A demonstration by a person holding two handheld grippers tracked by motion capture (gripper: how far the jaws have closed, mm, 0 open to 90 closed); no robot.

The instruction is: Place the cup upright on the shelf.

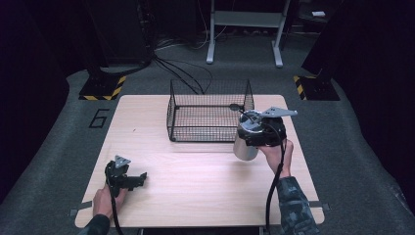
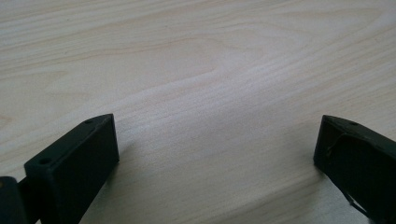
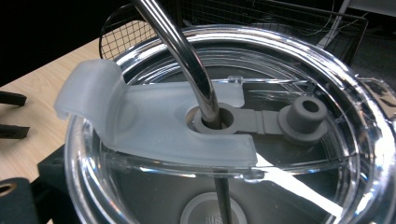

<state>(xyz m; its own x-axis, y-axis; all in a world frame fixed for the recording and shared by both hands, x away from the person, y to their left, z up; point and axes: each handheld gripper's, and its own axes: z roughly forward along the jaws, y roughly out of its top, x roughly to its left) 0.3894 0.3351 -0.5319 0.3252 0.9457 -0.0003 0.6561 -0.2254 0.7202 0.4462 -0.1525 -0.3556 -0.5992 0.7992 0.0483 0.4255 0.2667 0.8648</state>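
The left gripper (image 1: 139, 178) lies low with its jaws wide apart. The right gripper (image 1: 254, 139) is lifted up, squeezing something.

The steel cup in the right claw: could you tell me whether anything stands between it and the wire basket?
Only the basket's own near wall. The cup sits by its front right corner, with nothing else visible between them.
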